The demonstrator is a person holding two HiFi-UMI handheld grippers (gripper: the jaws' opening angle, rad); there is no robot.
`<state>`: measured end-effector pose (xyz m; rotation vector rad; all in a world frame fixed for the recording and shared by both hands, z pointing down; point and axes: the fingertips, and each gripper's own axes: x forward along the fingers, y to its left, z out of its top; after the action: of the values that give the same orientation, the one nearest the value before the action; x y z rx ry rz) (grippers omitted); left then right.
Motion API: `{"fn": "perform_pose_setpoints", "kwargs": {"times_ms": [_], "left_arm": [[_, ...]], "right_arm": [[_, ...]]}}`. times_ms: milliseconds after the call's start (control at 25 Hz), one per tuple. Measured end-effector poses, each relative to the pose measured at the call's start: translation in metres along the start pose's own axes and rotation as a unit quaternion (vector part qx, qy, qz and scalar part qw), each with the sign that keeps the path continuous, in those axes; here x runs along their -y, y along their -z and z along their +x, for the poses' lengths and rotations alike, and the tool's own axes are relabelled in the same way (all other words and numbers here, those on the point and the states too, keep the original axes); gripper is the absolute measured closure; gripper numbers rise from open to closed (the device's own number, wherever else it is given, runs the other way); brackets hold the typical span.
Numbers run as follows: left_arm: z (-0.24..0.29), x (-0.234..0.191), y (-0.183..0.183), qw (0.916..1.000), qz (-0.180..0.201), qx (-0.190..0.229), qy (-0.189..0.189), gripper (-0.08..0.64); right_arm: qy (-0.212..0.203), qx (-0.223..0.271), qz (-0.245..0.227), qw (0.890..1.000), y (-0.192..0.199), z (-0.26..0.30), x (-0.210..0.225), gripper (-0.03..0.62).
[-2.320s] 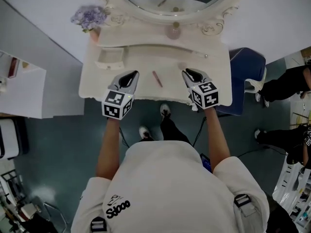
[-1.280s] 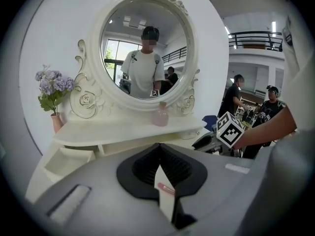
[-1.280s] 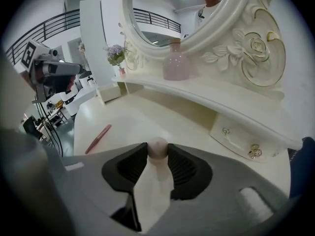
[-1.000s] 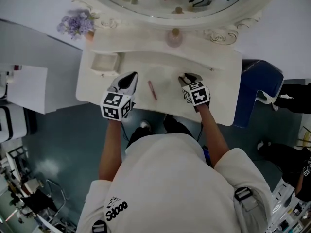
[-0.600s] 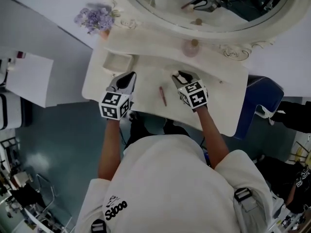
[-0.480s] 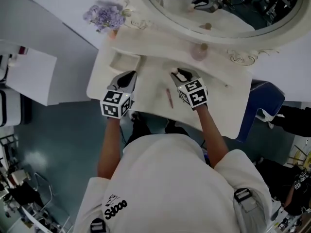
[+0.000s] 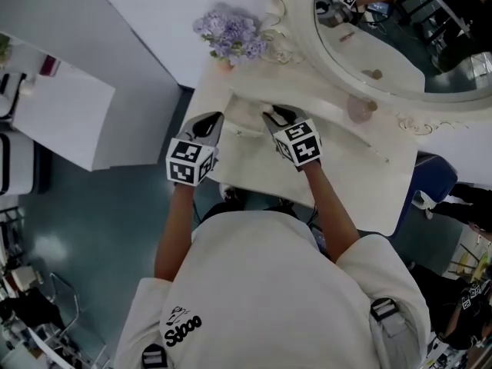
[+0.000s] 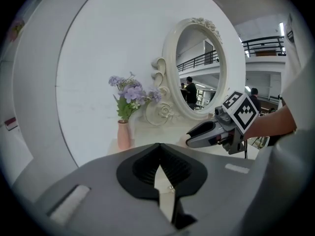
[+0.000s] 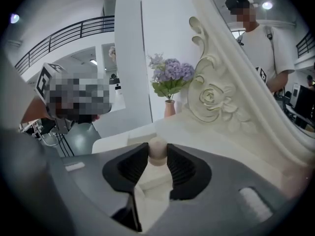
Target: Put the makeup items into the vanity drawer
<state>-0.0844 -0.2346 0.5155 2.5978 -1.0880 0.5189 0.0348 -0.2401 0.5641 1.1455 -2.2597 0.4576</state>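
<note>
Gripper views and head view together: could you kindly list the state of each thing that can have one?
left gripper: fingers shut, nothing between them.
right gripper: fingers shut on the small beige round item.
small beige round item: clamped between the right fingers.
flower vase: upright on the vanity.

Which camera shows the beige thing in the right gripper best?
The right gripper view: the beige thing sits close up, clamped between the jaws of the right gripper. The head view shows that gripper from above, the left gripper view from the side; the thing cannot be made out in either.
</note>
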Motion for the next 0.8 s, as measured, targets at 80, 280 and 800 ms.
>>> {"fn": "perform_pose_setpoints", "kwargs": {"times_ms": [80,280,800], "left_arm": [[-0.006,-0.019,0.006,1.0,-0.001,-0.005,0.007,0.54],[-0.014,-0.055,0.021,0.9995,-0.009,-0.021,0.02,0.54],[-0.013,-0.081,0.039,0.9983,-0.007,-0.039,0.043,0.54]], "right_arm": [[0.002,-0.008,0.008,1.0,-0.007,0.023,-0.011,0.468],[0.01,-0.049,0.02,0.999,-0.008,0.071,-0.029,0.466],[0.022,-0.108,0.009,0.994,0.01,0.127,-0.033,0.443]]}}
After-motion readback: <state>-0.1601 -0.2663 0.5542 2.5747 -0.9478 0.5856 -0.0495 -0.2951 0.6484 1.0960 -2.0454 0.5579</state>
